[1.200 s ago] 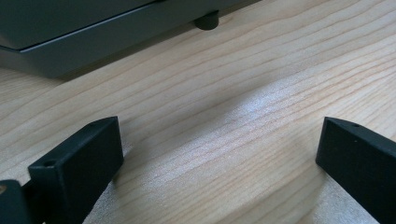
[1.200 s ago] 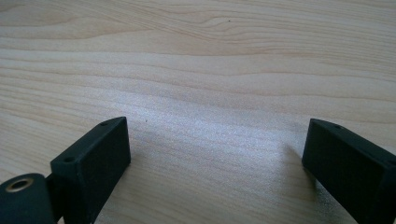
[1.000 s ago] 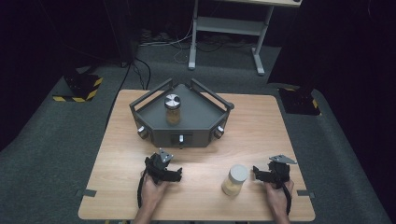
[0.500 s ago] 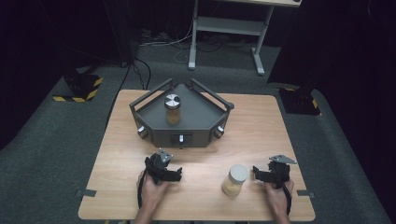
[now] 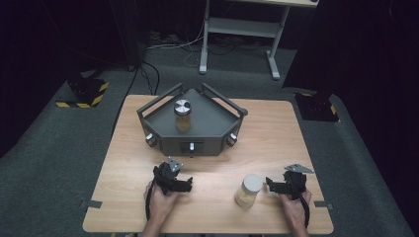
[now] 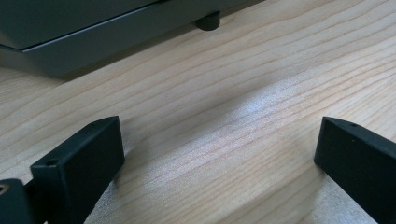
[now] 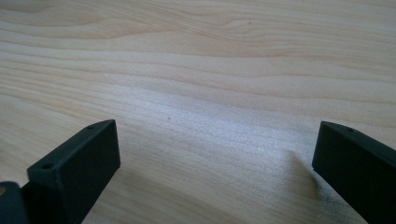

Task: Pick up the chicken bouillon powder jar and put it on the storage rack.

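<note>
While our right tongs (image 5: 271, 183) rest low on the bench (image 5: 276, 138), their jaws stand wide apart with only bare wood between them; they have just been opening. In the right gripper view the same tongs (image 7: 212, 154) frame plain wood grain and touch nothing.

Just beyond their tips stands the jar (image 5: 248, 190), upright on the bench, with a pale lid and tan contents. It is near the jaws but apart from them; we hold nothing.

Our left tongs (image 5: 187, 184) also lie low on the bench, well apart from the jar, which sits between the two tools. In the left gripper view these tongs (image 6: 217, 149) gape just as wide over bare wood, gripping nothing.

Ahead of the left tongs, farther up the bench, sits the grey tray (image 5: 217, 129), an angular box with rails and knobs on its front. Its lower edge and one small foot show at the top of the left gripper view (image 6: 93, 42). On it stands a second jar (image 5: 182, 115) with a metal lid, upright and well away from both tools.
</note>
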`<state>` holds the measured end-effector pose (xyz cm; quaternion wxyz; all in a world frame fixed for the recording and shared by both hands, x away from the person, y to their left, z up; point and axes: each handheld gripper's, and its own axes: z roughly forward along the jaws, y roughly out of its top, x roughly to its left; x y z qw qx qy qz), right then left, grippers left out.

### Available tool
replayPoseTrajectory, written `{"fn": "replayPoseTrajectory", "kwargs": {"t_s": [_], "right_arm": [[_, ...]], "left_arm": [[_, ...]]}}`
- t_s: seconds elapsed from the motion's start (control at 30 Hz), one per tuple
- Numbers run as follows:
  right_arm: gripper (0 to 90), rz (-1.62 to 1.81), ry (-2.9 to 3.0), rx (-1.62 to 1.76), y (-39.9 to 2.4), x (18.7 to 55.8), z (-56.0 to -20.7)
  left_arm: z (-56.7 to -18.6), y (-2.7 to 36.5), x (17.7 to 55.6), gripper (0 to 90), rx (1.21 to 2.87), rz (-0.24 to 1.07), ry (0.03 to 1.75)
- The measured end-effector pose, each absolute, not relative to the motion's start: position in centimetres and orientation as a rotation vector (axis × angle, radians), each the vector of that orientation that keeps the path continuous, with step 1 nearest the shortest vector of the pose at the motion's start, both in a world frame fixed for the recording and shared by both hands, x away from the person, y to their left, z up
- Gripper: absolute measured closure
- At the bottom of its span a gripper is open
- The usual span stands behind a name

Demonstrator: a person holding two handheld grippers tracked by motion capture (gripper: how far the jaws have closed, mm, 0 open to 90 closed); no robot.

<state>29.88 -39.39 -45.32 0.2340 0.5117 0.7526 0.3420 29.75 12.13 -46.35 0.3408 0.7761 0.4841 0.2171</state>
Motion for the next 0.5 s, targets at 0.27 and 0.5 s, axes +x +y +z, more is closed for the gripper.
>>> {"fn": "replayPoseTrajectory", "kwargs": {"t_s": [0.27, 0.5], "right_arm": [[0.1, 0.963, 2.083, 1.353, -39.8, 28.6, -44.6], [0.1, 0.988, 2.110, 1.314, -40.7, 26.7, -44.3]], "left_arm": [[-46.3, 12.1, 29.7, 1.5, 2.019, 0.565, 1.260], [-46.3, 12.1, 29.8, 1.1, 2.020, 0.566, 1.262]]}}
